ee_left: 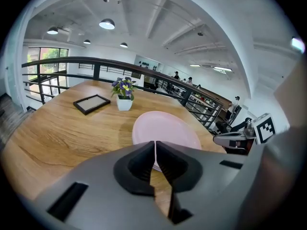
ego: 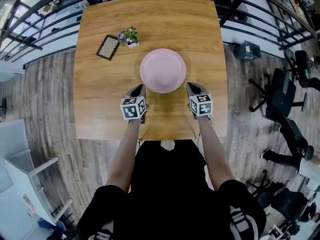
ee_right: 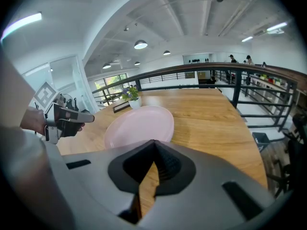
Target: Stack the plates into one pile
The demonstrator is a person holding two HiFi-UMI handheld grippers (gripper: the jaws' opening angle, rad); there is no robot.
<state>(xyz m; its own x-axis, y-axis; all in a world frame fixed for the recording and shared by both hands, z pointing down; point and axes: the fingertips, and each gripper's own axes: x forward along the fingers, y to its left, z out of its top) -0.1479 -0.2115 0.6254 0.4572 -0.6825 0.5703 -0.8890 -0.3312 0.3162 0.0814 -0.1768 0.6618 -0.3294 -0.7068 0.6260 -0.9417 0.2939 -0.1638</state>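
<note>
A pink plate (ego: pixel 163 70) lies in the middle of the wooden table (ego: pixel 100 109); from above it reads as one round disc, and I cannot tell whether others lie under it. My left gripper (ego: pixel 138 90) hangs just off its near left rim, shut and empty. My right gripper (ego: pixel 192 88) is by the near right rim, also shut with nothing in it. In the left gripper view the plate (ee_left: pixel 165 130) lies just beyond the closed jaws of that gripper (ee_left: pixel 155 145). The right gripper view shows the plate (ee_right: pixel 140 123) ahead and left of its closed gripper (ee_right: pixel 154 143).
A small black picture frame (ego: pixel 108 47) and a white pot of purple flowers (ego: pixel 130 36) stand on the table behind and left of the plate. A dark railing (ego: pixel 45 14) runs round the far side. Black chairs (ego: pixel 282 101) stand on the floor at the right.
</note>
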